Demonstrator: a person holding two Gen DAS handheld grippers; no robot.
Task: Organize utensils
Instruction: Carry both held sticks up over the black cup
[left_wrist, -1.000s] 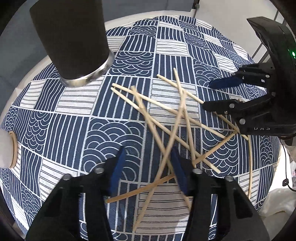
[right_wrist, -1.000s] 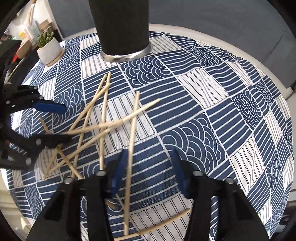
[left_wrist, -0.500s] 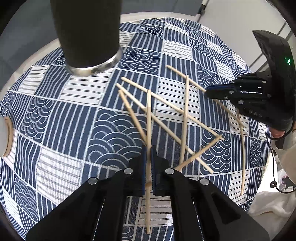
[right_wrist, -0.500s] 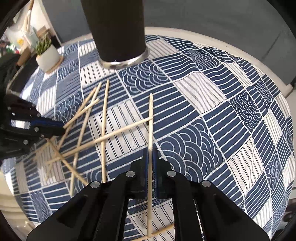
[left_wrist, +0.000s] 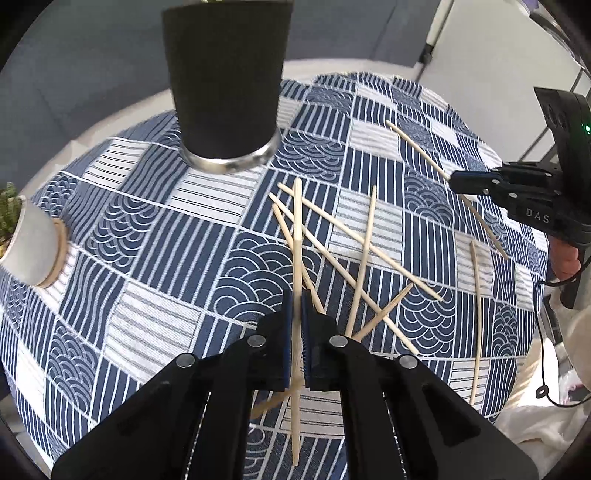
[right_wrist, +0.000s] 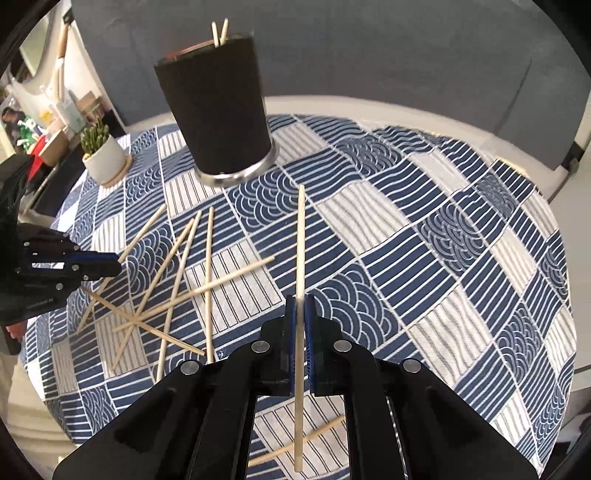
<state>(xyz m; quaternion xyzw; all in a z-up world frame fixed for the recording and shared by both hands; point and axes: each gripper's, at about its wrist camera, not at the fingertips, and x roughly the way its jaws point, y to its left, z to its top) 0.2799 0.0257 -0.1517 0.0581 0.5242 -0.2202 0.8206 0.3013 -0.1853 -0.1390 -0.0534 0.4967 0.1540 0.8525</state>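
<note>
My left gripper (left_wrist: 295, 299) is shut on a wooden chopstick (left_wrist: 296, 236) that points away toward the black holder cup (left_wrist: 224, 85). My right gripper (right_wrist: 300, 302) is shut on another chopstick (right_wrist: 301, 240), also lifted off the cloth and aimed at the holder cup (right_wrist: 216, 107), where two chopstick tips (right_wrist: 219, 34) stick out. Several loose chopsticks (left_wrist: 364, 254) lie crossed on the blue patterned tablecloth (left_wrist: 147, 236). In the left wrist view the right gripper (left_wrist: 456, 181) shows at the right edge; in the right wrist view the left gripper (right_wrist: 114, 266) shows at the left edge above the loose chopsticks (right_wrist: 177, 273).
A small potted plant in a white pot (right_wrist: 105, 155) stands on a wooden coaster left of the cup, also in the left wrist view as the white pot (left_wrist: 31, 251). A grey sofa back (right_wrist: 369, 55) lies beyond the round table's edge. Shelves with clutter (right_wrist: 40, 110) are at far left.
Both grippers closed from open onto one chopstick each, then rose with them off the cloth. The holder cup now sits more central and farther in both views.
</note>
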